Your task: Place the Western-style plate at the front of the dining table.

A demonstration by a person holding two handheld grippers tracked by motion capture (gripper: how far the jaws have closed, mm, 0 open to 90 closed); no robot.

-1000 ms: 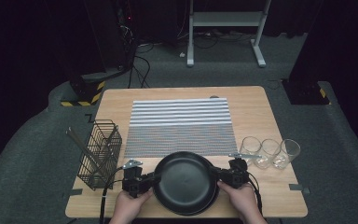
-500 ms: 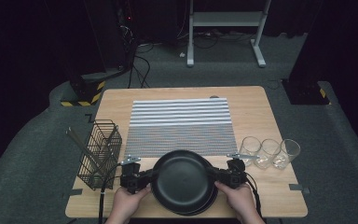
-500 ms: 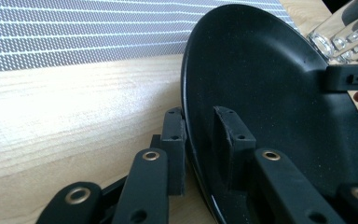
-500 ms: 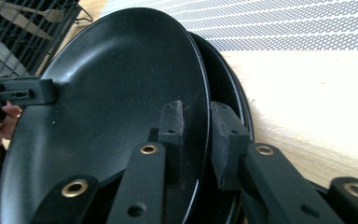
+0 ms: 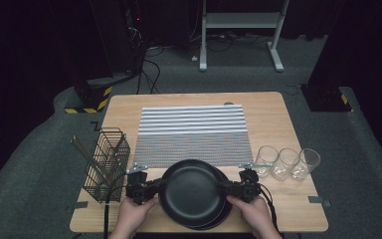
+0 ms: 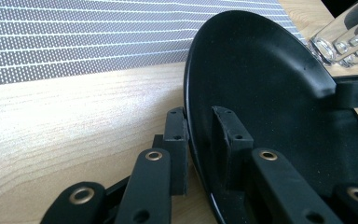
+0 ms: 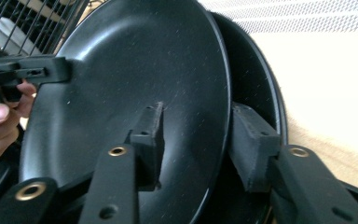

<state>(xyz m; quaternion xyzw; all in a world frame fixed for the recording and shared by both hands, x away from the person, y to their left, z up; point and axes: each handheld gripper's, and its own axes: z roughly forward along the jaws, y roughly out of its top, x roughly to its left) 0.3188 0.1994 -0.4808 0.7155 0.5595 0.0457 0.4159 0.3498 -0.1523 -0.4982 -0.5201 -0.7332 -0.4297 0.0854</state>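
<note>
Together, I have two grippers on one black plate (image 5: 191, 191) at the near edge of the worktop (image 5: 278, 119). From the left: left gripper (image 5: 155, 189), fingers (image 6: 175, 140) pinching the plate's left rim; then the plate, tilted, resting over a second black plate (image 5: 222, 213); then right gripper (image 5: 227, 188), fingers (image 7: 254, 140) pinching the right rim. I judge that lifting well means raising both sides evenly so the top plate clears the lower one. It looks matte, shallow, round and empty.
</note>
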